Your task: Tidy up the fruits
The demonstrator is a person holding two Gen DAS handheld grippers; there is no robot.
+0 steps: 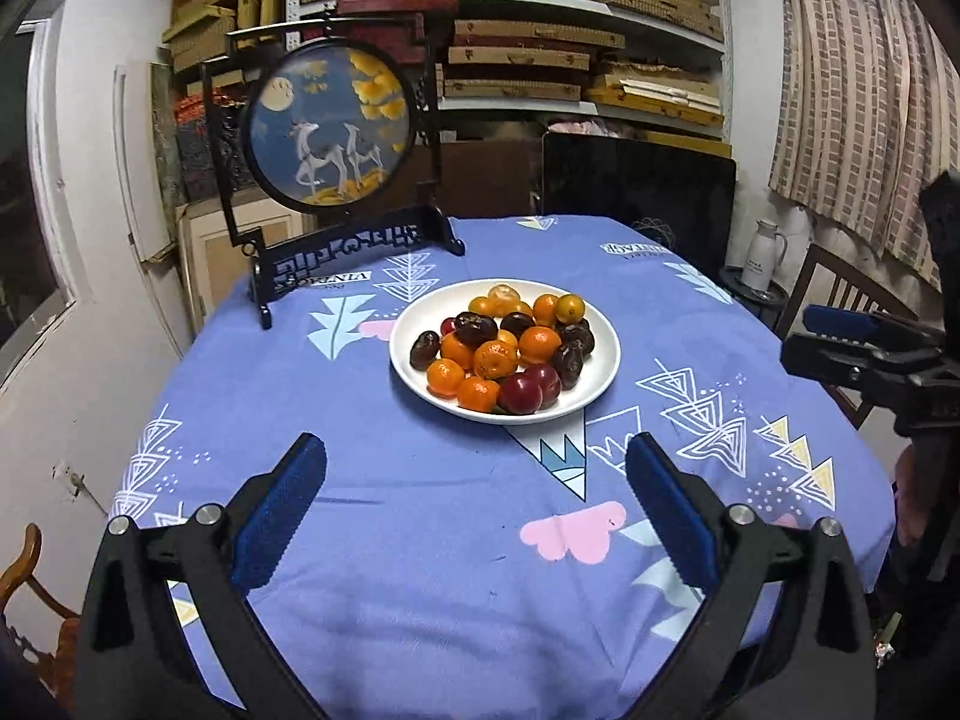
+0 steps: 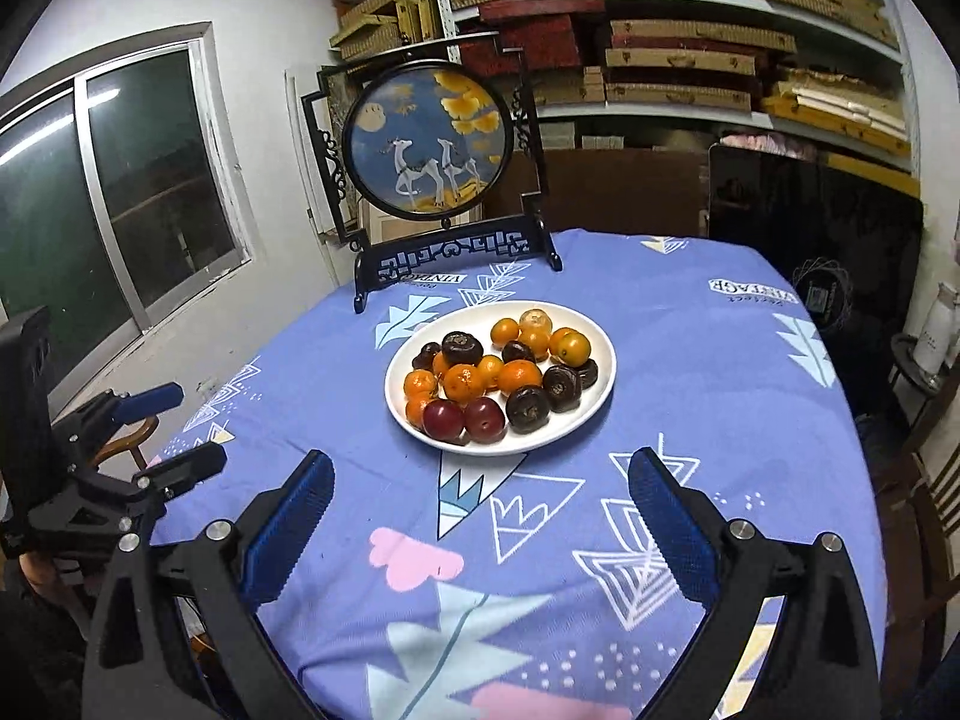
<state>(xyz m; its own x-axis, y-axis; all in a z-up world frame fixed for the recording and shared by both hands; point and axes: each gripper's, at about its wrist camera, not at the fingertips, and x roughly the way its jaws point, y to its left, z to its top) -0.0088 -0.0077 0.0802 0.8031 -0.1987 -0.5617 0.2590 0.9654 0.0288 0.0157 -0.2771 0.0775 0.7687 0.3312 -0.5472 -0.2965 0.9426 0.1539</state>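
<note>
Left gripper [image 1: 474, 468] and right gripper [image 2: 480, 480], both spread apart and empty, hover over the near counter [image 1: 420, 540], facing a white plate [image 1: 600, 384] of mixed fruits [image 1: 504, 354] at center, before a round framed screen [image 1: 330, 126].

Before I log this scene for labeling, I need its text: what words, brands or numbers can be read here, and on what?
"VINTAGE": printed upside down on the tablecloth, at right and again below the ornament stand.
Small line beside each "VINTAGE": too blurred to read.
Print on the white jug: too small to read.
Fretwork on the ornament stand: decorative pattern, not legible text.
The fruit plate bears none.
</note>
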